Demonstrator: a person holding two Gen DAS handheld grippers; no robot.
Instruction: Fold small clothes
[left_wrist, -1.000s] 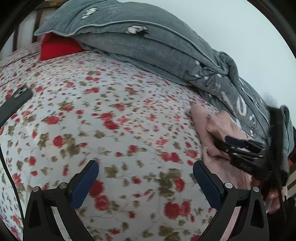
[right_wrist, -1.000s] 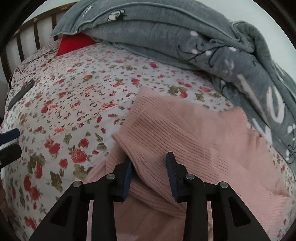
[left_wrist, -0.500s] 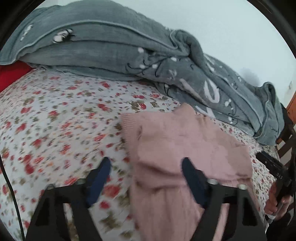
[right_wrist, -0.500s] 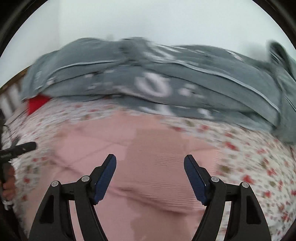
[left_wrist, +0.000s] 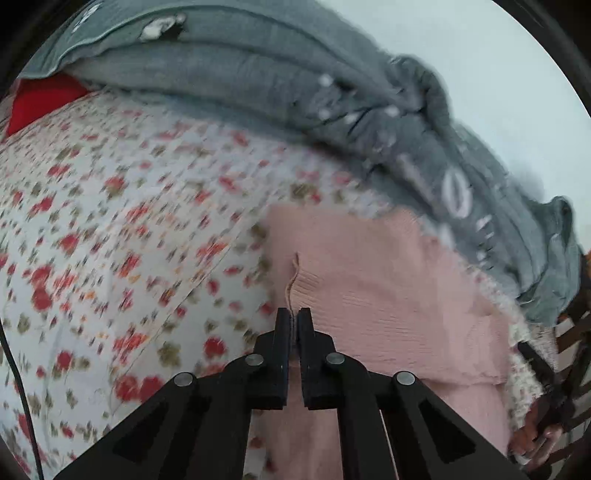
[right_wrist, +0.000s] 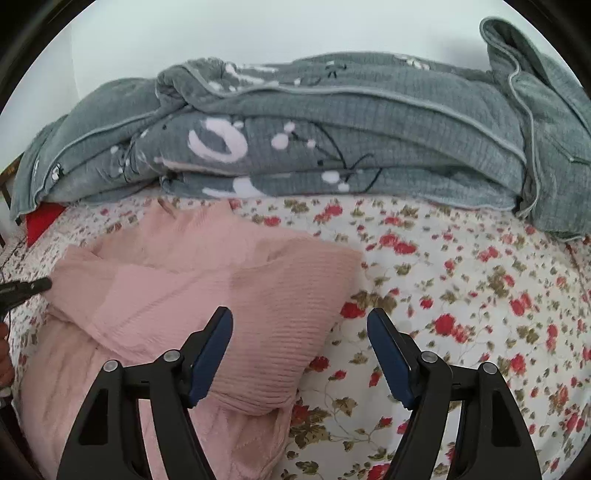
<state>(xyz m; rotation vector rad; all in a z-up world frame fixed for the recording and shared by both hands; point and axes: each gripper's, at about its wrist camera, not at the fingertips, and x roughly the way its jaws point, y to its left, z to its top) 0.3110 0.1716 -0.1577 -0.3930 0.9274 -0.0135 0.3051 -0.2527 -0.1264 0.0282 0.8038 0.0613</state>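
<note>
A pink ribbed knit garment (right_wrist: 207, 291) lies partly folded on the floral bedsheet (right_wrist: 461, 295). In the left wrist view it (left_wrist: 388, 295) fills the lower right. My left gripper (left_wrist: 294, 317) is shut on a thin raised edge of the pink garment, which runs up from between the jaws. Its tip also shows at the left edge of the right wrist view (right_wrist: 33, 286), at the garment's left side. My right gripper (right_wrist: 299, 325) is open and empty, just above the garment's right corner; its left finger is over the cloth.
A heaped grey blanket (right_wrist: 332, 140) with white patterns lies along the back of the bed, against a pale wall. A red pillow (left_wrist: 40, 99) sits at the far left. The other hand and gripper handle (left_wrist: 546, 406) show at the right edge of the left wrist view.
My left gripper closed onto the garment's edge; it was open before. My right gripper let go of the garment, opened, and swung right, now over its right corner.
</note>
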